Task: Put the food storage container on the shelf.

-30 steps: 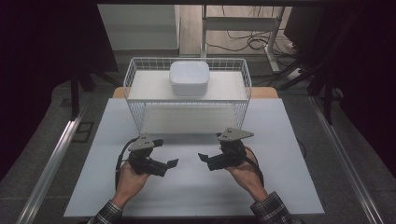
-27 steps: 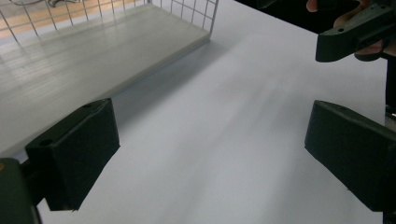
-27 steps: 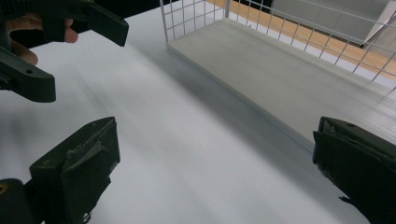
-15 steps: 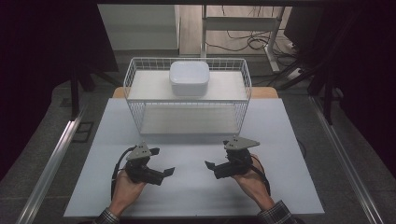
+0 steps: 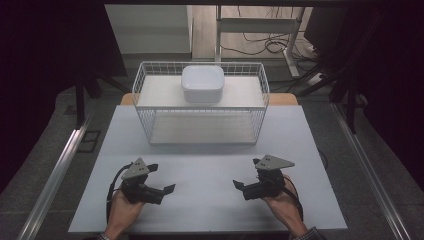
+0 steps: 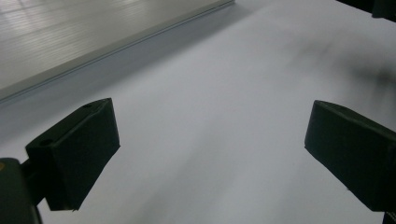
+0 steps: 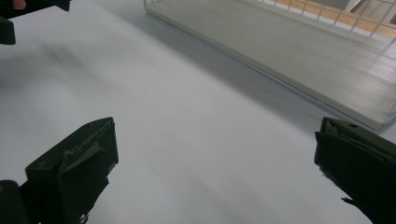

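Both tools idle at the near edge of the white desk (image 5: 210,200): my left gripper (image 5: 162,179) and right gripper (image 5: 246,176) rest low in the person's hands, jaws spread wide and holding nothing, tips turned toward each other across a bare stretch of desktop. Their own cameras confirm it, with only white surface between the black jaws. The white container (image 5: 202,84), the nearest thing to handle, sits on the top shelf of the wire basket rack (image 5: 150,97) at the far side of the desk, well apart from both grippers.

As I judge it, the hazards lie in the reach ahead. The container sits behind the rack's raised wire rim, so a jaw coming in too flat could snag the wire and shove the whole rack backward. The container looks smooth and rounded, so a one-sided pinch on its edge may let it tilt or slip back onto the shelf. Two grippers closing unevenly could also knock it against the rim.

Compared with a second ago, both grippers have drawn back toward the person and moved farther apart, widening the gap to the rack; the container and rack have not moved.
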